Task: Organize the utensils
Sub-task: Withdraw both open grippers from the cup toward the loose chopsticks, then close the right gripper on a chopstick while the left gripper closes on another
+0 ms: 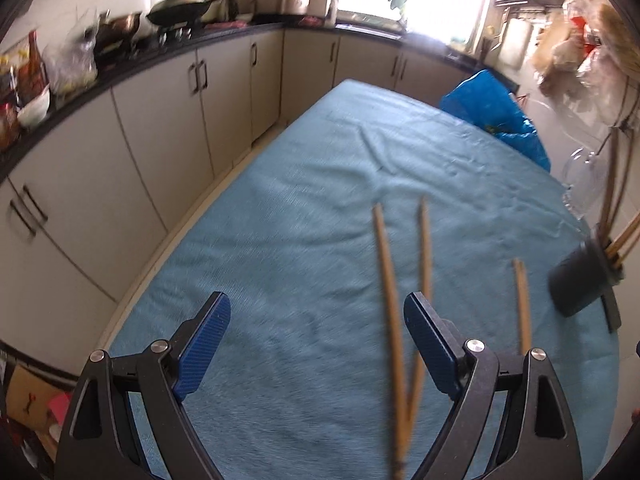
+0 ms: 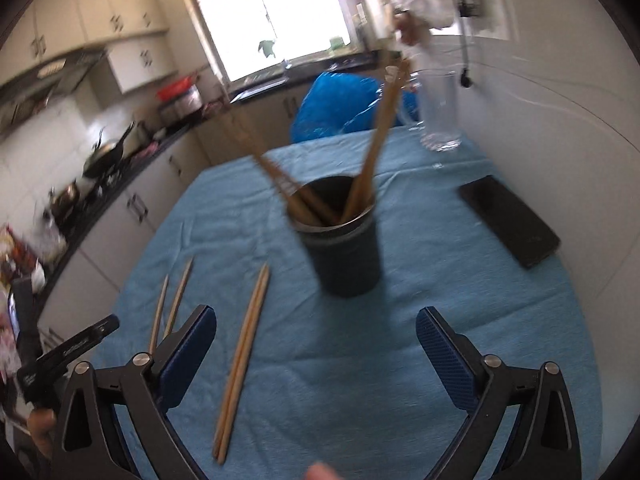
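I had both claws spread wide w/ nothing clamped: left gripper (image 1: 316,320) over the blue cloth (image 1: 304,208), right gripper (image 2: 316,332) facing the dark cup (image 2: 346,248). Step in hand, as I judged it: collect loose chopsticks and drop them in the cup. Procedure: straddle one stick at mid-length, jaws square across it, close fully before lifting; lower tip-first into the cup, clear of the sticks already leaning there. Count, right wrist view: one pair (image 2: 242,364) lay just left of the cup, touching side by side; two more sticks (image 2: 170,308) lay further left, apart. So 4 loose. Inside the cup approx. 5, blurred, so uncertain. One cup. One phone (image 2: 510,226) right of the cup, one glass (image 2: 438,110) behind it.
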The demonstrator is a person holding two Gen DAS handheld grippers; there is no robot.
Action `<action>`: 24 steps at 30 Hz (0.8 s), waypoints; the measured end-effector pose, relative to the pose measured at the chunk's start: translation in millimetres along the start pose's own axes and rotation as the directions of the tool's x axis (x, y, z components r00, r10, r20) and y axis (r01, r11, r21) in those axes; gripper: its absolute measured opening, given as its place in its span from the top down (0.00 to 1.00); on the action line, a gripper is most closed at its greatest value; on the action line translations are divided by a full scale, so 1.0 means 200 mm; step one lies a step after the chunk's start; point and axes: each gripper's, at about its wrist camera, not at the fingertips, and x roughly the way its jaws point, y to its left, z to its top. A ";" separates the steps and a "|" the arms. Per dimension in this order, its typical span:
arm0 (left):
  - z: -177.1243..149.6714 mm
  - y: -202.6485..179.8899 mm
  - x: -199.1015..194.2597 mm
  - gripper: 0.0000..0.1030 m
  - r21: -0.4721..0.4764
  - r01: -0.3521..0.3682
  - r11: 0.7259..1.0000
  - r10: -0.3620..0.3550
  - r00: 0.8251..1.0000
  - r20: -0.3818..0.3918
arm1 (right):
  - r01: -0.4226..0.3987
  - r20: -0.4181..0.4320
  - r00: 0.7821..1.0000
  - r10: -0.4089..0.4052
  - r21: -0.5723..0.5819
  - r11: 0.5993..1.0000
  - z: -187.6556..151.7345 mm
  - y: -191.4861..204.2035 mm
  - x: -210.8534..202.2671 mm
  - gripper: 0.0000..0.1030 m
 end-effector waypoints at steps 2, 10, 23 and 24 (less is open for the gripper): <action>-0.02 0.03 0.04 0.15 -0.007 0.001 1.000 -0.001 1.000 -0.016 | 0.003 -0.043 0.999 -0.005 -0.030 1.000 0.00 0.06 0.06 0.16; -0.06 0.08 0.13 0.15 -0.008 0.028 1.000 -0.028 0.998 -0.049 | -0.015 -0.234 0.972 0.005 -0.041 0.999 0.04 0.25 0.38 0.53; -0.06 0.09 0.16 0.15 0.010 0.067 0.998 -0.066 0.997 -0.037 | 0.118 -0.336 0.934 -0.121 -0.028 0.993 0.16 0.38 0.78 0.81; -0.06 0.09 0.16 0.15 0.012 0.073 0.997 -0.072 0.997 -0.040 | 0.132 -0.338 0.931 -0.136 -0.036 0.991 0.16 0.38 0.80 0.81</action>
